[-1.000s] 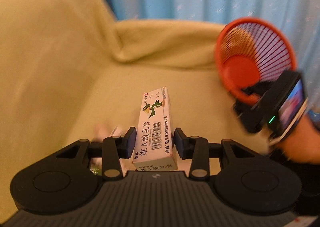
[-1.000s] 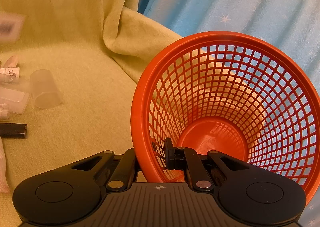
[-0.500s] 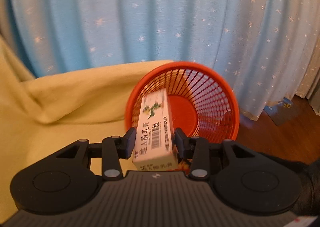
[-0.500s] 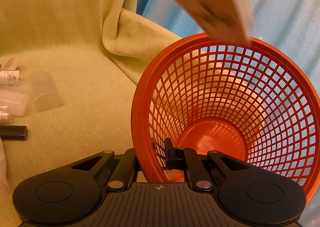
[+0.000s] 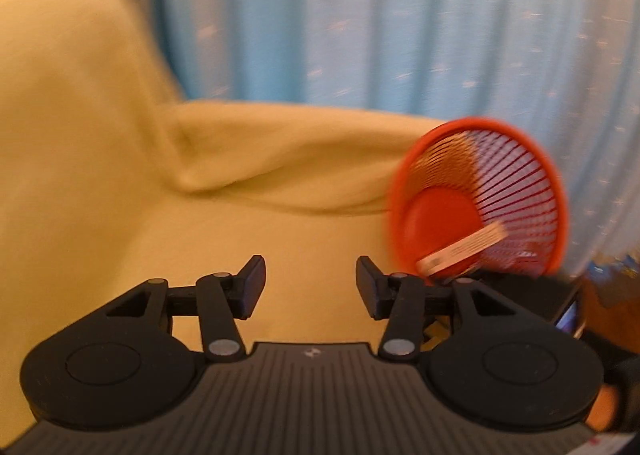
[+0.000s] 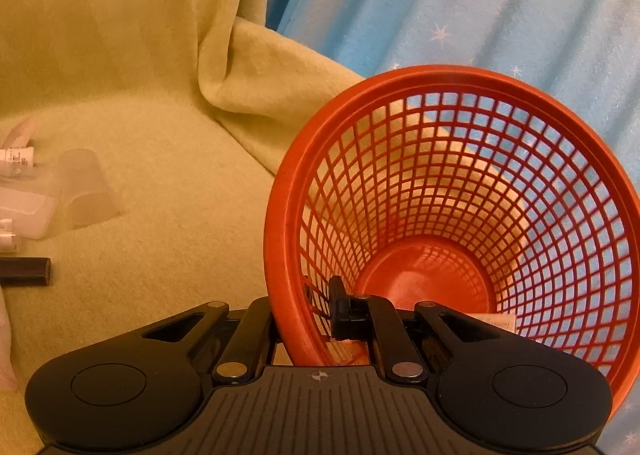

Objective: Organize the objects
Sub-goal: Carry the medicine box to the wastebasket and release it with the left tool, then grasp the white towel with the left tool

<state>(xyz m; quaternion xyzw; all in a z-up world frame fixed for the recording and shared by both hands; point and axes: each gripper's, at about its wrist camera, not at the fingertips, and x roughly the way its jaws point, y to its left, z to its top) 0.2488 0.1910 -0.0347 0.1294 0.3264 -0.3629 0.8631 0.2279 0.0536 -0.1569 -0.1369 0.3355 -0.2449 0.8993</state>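
Observation:
An orange mesh basket [image 6: 472, 191] is tilted toward me, and my right gripper [image 6: 308, 319] is shut on its near rim. A white medicine box [image 5: 460, 249] lies inside the basket [image 5: 520, 159] against its lower wall; in the right wrist view only a corner of the box [image 6: 494, 321] shows behind the fingers. My left gripper [image 5: 310, 283] hangs over the yellow blanket, left of the basket, its jaws opening with nothing between them.
A yellow blanket [image 6: 140, 75] covers the sofa. At the left of the right wrist view lie a frosted plastic cup [image 6: 86, 191], a clear flat case [image 6: 20, 211], small white tubes [image 6: 16, 157] and a dark cylinder [image 6: 26, 273]. A blue star-patterned curtain [image 5: 380, 23] hangs behind.
My left gripper carried the medicine box over the basket, let it go and swung back left with its jaws wider. The box now lies in the basket. The right gripper kept still.

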